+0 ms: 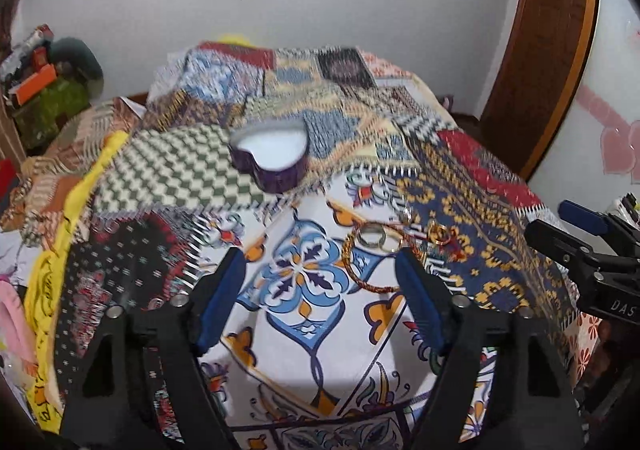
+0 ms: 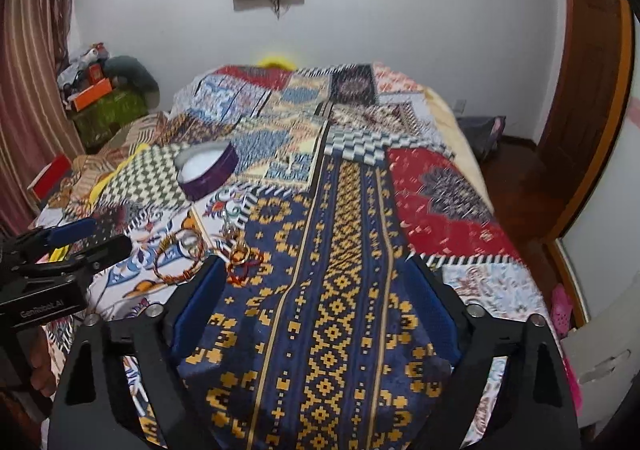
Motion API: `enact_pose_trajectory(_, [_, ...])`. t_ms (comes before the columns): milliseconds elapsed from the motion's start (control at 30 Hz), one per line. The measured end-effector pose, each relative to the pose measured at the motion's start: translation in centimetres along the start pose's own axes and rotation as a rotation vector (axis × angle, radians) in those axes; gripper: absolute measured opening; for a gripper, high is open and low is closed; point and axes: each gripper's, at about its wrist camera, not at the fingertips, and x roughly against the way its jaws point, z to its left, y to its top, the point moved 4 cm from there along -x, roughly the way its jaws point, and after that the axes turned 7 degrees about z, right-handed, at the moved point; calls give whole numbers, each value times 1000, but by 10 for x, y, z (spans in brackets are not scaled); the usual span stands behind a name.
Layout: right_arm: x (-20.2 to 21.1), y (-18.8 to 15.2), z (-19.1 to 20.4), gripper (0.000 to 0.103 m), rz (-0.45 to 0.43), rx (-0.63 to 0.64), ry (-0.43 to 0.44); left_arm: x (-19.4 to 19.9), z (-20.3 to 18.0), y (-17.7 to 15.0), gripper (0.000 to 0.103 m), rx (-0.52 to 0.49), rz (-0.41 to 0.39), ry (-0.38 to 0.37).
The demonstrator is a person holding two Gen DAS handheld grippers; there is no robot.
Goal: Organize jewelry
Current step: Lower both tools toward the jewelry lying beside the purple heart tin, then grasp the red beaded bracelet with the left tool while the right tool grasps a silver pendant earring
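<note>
Left wrist view: left gripper [image 1: 320, 298] spread wide, nothing between the blue pads [image 1: 218, 302], poised above the white floral patch of the patchwork bedspread [image 1: 492, 246]. Just ahead of the right pad, a beaded bangle [image 1: 370, 264] flat on the cloth, a silver ring [image 1: 371, 239] inside its far arc. Slightly right of those, on the navy and gold patch, a small gold ring [image 1: 438, 234] with red thread. Farther back, on the green checked patch, a purple heart-shaped box [image 1: 269, 159], lid off, white lining showing, well apart from the jewelry. At the right edge, the other tool's blue-tipped fingers.

Right wrist view: right gripper [image 2: 316, 302] likewise released and empty, over the navy and gold strip. Beaded bangle [image 2: 178, 256] and silver ring [image 2: 189, 240] just left of the left pad, gold ring [image 2: 240, 255] near that pad's tip. Purple box [image 2: 208, 170] beyond, upper left. Left gripper [image 2: 86, 238] visible at the left edge, near the bangle, not touching it.
</note>
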Motion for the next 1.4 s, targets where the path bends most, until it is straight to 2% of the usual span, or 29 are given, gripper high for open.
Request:
enact_pose_trajectory(67, [-8, 0, -1, 77, 18, 3, 23, -8, 0, 0, 66, 1, 27, -17])
enact_pose_trajectory(200, [-21, 2, 4, 63, 45, 25, 56, -23, -1, 4, 61, 17, 68, -62])
enact_pose_trajectory(433, [-39, 12, 13, 42, 88, 85, 122, -36, 1, 14, 43, 16, 84, -72])
enact_pose_trajectory(567, [-45, 18, 19, 38, 106, 121, 151, -43, 3, 15, 27, 16, 100, -90])
enact_pose_trajectory(733, [-55, 25, 29, 37, 132, 161, 193, -47, -1, 13, 24, -3, 98, -98])
enact_pose_trajectory(833, [-64, 28, 34, 31, 151, 180, 207, -50, -1, 13, 18, -7, 97, -99])
enact_pose_trajectory(967, [-73, 29, 38, 29, 169, 180, 219, -52, -2, 14, 11, -8, 95, -106])
enact_pose_trajectory(1067, [-78, 28, 41, 20, 185, 190, 212, -53, -2, 15, 6, -13, 92, -109])
enact_pose_trajectory(1233, [-80, 27, 41, 11, 183, 198, 200, -53, -3, 14, 5, -11, 83, -113])
enact_pose_trajectory(1400, [-75, 30, 36, 9, 169, 180, 197, -47, -3, 14, 5, -17, 66, -108])
